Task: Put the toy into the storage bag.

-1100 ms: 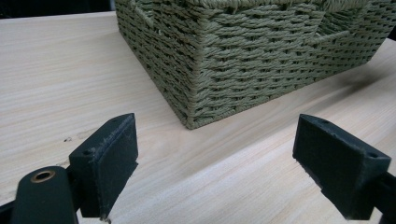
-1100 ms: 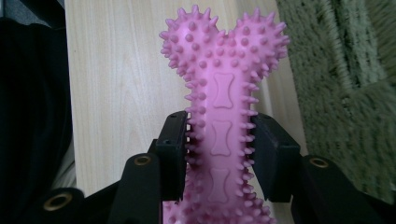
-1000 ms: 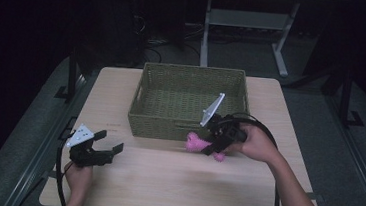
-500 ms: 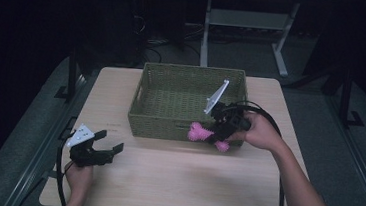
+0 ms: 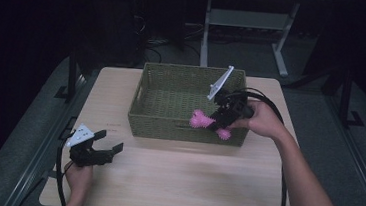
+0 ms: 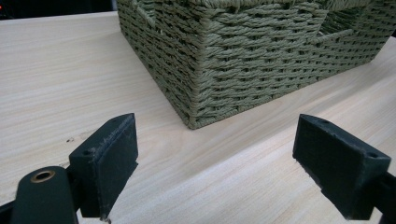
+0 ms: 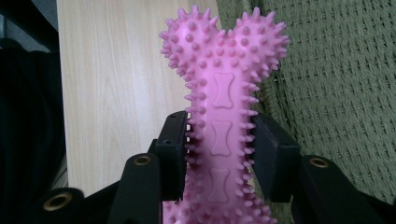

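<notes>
Clamping a pink spiky rubber bone toy (image 7: 219, 116) by its shaft, the right gripper (image 5: 218, 121) holds it over the green woven basket's (image 5: 159, 123) front wall, while the left gripper (image 5: 104, 152) sits w/ jaws apart on the wooden table (image 5: 189, 184).

I work at a pale wooden table (image 5: 173, 192) with rounded corners, lit from above while the room around it lies in deep shadow. The floor (image 5: 311, 101) is dark grey. Beyond the far edge stands a light metal frame (image 5: 243, 23) of another table, with cables (image 5: 149, 35) lying loose on the floor to its left. Dark uprights (image 5: 72, 73) flank my table on both sides.
</notes>
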A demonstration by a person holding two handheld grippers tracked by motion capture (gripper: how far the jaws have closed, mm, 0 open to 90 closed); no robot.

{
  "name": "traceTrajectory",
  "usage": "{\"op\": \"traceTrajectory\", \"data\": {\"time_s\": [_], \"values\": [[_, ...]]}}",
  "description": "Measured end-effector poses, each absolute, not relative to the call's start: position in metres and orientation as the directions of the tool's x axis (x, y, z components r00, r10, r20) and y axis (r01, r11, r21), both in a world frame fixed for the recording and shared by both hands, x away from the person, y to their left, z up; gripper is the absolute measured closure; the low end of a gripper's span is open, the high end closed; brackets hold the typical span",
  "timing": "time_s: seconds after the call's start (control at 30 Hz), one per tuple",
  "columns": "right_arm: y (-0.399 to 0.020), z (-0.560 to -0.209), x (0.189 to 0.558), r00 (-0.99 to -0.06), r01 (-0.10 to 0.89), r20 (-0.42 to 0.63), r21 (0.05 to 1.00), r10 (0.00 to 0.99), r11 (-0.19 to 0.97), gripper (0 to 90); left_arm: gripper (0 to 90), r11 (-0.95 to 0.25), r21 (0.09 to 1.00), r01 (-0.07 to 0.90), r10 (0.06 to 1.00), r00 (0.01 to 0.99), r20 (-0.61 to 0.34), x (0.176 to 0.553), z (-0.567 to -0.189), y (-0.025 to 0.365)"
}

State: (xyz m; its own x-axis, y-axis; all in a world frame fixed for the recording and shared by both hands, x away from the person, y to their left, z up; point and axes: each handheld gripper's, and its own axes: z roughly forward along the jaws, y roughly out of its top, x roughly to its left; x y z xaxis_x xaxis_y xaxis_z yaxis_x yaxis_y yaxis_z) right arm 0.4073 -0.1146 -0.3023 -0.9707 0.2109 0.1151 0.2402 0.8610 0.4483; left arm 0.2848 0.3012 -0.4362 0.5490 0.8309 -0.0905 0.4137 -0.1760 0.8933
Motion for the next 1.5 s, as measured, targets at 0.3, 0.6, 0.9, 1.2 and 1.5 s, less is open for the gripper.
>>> {"op": "traceTrajectory", "data": {"time_s": [0.3, 0.6, 0.9, 1.2, 1.5], "values": [[-0.114, -0.294, 0.421, -0.969, 0.246, 0.107, 0.442, 0.222, 0.862, 58.1, 13.6, -0.175, 0.894, 0.413, 0.833, 0.547, -0.09, 0.285, -0.436, 0.302], [-0.114, -0.287, 0.434, -0.967, 0.255, 0.103, 0.442, 0.233, 0.86, 58.1, 13.6, -0.17, 0.895, 0.413, 0.834, 0.544, -0.092, 0.285, -0.436, 0.303], [-0.114, -0.285, 0.448, -0.964, 0.266, 0.108, 0.439, 0.244, 0.858, 58.1, 13.6, -0.169, 0.896, 0.411, 0.832, 0.547, -0.094, 0.285, -0.436, 0.302], [-0.111, -0.291, 0.463, -0.958, 0.288, 0.126, 0.43, 0.259, 0.855, 58.1, 13.6, -0.172, 0.895, 0.411, 0.833, 0.546, -0.091, 0.285, -0.436, 0.303], [-0.111, -0.302, 0.476, -0.951, 0.31, 0.148, 0.429, 0.272, 0.849, 58.1, 13.6, -0.168, 0.896, 0.412, 0.835, 0.543, -0.093, 0.286, -0.436, 0.303]]}}
